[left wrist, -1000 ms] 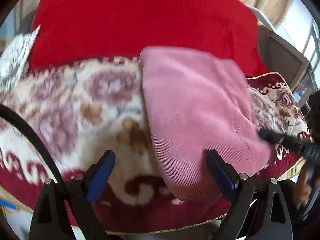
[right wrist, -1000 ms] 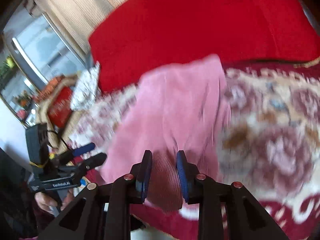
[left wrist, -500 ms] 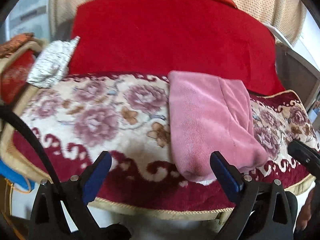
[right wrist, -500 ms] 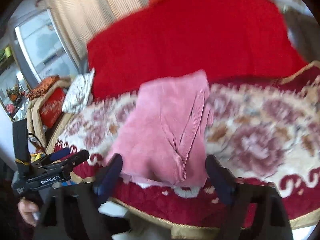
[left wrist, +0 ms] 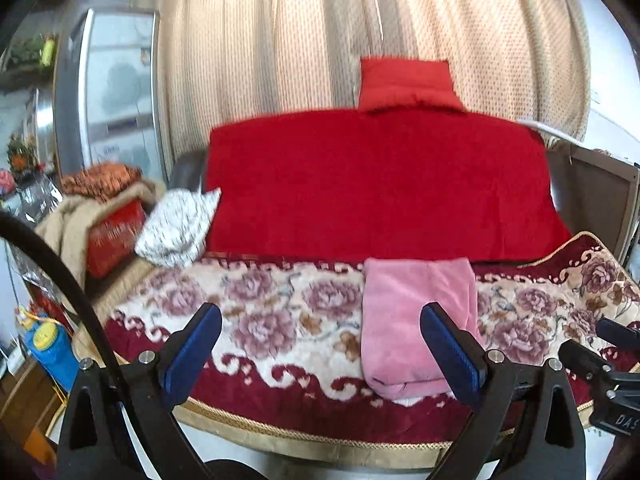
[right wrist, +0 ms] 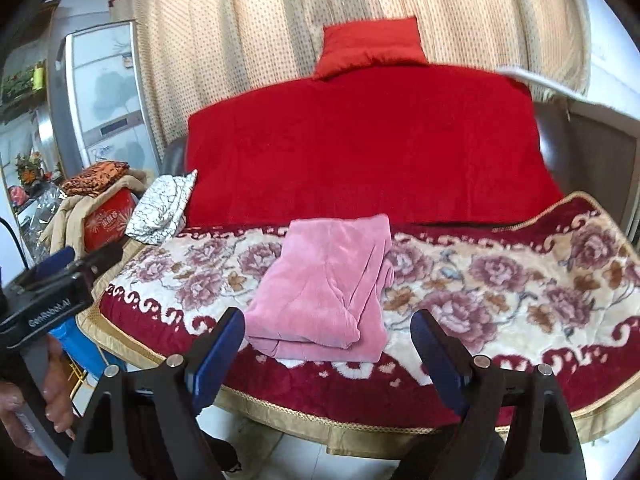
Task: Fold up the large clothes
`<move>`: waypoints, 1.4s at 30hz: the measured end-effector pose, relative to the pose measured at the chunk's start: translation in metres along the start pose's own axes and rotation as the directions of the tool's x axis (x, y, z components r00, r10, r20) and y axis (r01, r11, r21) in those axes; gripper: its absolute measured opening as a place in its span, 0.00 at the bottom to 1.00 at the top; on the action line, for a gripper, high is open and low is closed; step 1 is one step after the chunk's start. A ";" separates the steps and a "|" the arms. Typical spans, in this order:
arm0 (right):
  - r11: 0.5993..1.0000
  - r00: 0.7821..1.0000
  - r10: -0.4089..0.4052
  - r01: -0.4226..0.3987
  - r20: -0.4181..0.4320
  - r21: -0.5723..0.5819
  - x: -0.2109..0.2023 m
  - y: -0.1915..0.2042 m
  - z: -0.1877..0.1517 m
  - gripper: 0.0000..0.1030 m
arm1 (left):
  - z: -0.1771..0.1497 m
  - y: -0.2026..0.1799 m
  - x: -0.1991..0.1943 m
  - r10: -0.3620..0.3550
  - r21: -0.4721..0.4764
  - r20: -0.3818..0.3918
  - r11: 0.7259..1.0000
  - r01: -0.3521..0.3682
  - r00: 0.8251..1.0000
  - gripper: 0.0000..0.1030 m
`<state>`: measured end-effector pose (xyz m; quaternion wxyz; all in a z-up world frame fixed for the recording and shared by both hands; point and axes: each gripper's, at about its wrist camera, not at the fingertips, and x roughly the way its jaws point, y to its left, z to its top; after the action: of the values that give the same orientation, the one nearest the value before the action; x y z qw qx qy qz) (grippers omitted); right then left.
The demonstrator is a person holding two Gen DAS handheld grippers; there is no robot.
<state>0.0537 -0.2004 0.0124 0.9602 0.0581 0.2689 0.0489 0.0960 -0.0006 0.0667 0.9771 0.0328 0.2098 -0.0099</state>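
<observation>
A pink corduroy garment (left wrist: pixel 408 316) lies folded into a compact rectangle on the floral sofa seat cover (left wrist: pixel 280 320); it also shows in the right wrist view (right wrist: pixel 328 288), on the same cover (right wrist: pixel 500 280). My left gripper (left wrist: pixel 320 348) is open and empty, held back in front of the sofa's front edge. My right gripper (right wrist: pixel 328 356) is open and empty, also in front of the sofa, with the garment between and beyond its fingers. The right gripper's body (left wrist: pixel 600 364) shows at the right edge of the left view, and the left gripper's body (right wrist: pixel 52 288) at the left edge of the right view.
A red blanket (left wrist: pixel 376 184) covers the sofa back, with a red cushion (left wrist: pixel 404 84) on top. A white patterned pillow (left wrist: pixel 176 228) lies at the seat's left end. A red box under piled cloth (left wrist: pixel 108 228) and a blue container (left wrist: pixel 52 348) stand to the left. Curtains hang behind.
My right gripper opened and let go of the pink garment. Both grippers pulled back from the sofa, so the whole sofa is now in view. The garment lies still.
</observation>
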 end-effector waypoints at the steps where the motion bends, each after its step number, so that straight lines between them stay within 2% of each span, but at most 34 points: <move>1: 1.000 1.000 -0.001 0.001 0.007 -0.002 -0.004 0.001 0.001 0.85 | 0.003 -0.002 -0.007 0.007 0.010 0.016 1.000 -0.008 1.000 0.96; 9: 1.000 0.998 -0.020 0.018 0.068 0.021 -0.032 0.003 0.011 0.85 | 0.014 -0.010 -0.044 0.029 -0.007 0.073 1.000 -0.029 0.997 0.97; 25: 1.000 0.989 -0.018 0.016 0.145 0.010 -0.064 0.011 0.016 0.85 | 0.022 -0.018 -0.080 0.059 0.008 0.163 0.998 -0.062 0.985 0.97; 31: 1.000 0.988 -0.025 0.024 0.152 0.011 -0.067 0.012 0.015 0.85 | 0.022 -0.020 -0.082 0.060 0.013 0.171 0.998 -0.063 0.983 0.97; 42: 1.000 0.993 -0.023 0.025 0.117 -0.010 -0.054 0.019 0.011 0.85 | 0.020 -0.015 -0.077 0.065 0.020 0.137 0.997 -0.068 0.988 0.98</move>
<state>0.0119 -0.1896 0.0521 0.9751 0.0522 0.2125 0.0354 0.0334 -0.0169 0.1155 0.9885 0.0511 0.1414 0.0179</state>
